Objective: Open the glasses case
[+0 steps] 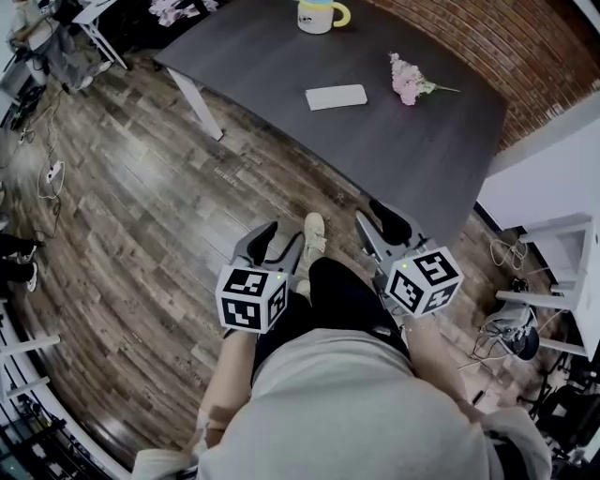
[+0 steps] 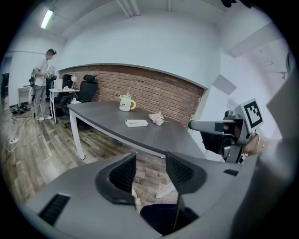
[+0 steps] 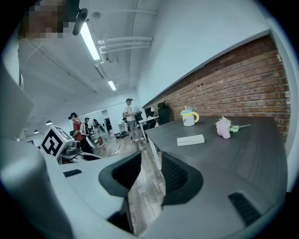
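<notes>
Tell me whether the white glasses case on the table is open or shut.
Shut: the glasses case lies flat on the table as one slim block, with no lid raised in any view.

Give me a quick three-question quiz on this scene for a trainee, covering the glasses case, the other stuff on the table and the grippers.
1. True or false: the glasses case lies shut on the table, untouched by either gripper.
2. Pick one: the right gripper is A) open and empty, B) shut on the glasses case, C) resting on the table.
3. Fill in: in the head view the pink flower lies right of the glasses case, and the ____ with the yellow handle stands by the far edge.
Key: 1 true; 2 A; 3 mug.
</notes>
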`<state>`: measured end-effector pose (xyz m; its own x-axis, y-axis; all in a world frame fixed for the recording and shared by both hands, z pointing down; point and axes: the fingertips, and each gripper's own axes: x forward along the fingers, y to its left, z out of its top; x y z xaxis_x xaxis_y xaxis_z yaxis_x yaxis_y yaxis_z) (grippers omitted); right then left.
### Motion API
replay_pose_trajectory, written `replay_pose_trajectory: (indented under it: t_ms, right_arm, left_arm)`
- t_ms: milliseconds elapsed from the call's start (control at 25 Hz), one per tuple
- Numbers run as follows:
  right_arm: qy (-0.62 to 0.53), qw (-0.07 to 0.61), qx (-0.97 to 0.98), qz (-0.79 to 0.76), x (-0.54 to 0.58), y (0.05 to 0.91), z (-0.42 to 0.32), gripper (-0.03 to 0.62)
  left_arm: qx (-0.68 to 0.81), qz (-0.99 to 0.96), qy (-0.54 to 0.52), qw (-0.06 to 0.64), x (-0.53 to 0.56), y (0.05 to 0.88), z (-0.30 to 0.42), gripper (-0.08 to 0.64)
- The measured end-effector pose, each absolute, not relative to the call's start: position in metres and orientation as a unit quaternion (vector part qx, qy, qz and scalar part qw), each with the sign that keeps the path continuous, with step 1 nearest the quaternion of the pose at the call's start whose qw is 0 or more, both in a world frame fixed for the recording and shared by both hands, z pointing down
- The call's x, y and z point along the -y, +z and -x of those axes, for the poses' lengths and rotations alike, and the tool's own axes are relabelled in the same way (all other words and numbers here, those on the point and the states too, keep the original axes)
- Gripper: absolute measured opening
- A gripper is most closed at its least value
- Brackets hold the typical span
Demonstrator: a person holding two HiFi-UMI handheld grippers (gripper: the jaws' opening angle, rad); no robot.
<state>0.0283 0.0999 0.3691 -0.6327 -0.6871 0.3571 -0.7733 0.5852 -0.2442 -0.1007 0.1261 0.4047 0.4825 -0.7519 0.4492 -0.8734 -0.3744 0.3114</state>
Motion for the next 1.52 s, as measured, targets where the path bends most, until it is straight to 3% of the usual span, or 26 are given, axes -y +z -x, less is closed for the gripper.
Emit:
replay_pose_trajectory:
  t_ms: [880, 1520]
  right_arm:
    - [0.197, 0.111, 0.894, -0.388, 0.084, 0.375, -0.010, 0.137]
    - [0.211, 0.125, 0.880, -0.406, 0.157, 0.393, -0.043, 0.144]
  left_arm:
    - [0.510, -0.816, 0.130, 0.239, 0.065, 0.393, 0.107, 0.212]
    - [0.518, -0.813, 0.130, 0.234, 0.150, 0.399, 0.092, 0.204]
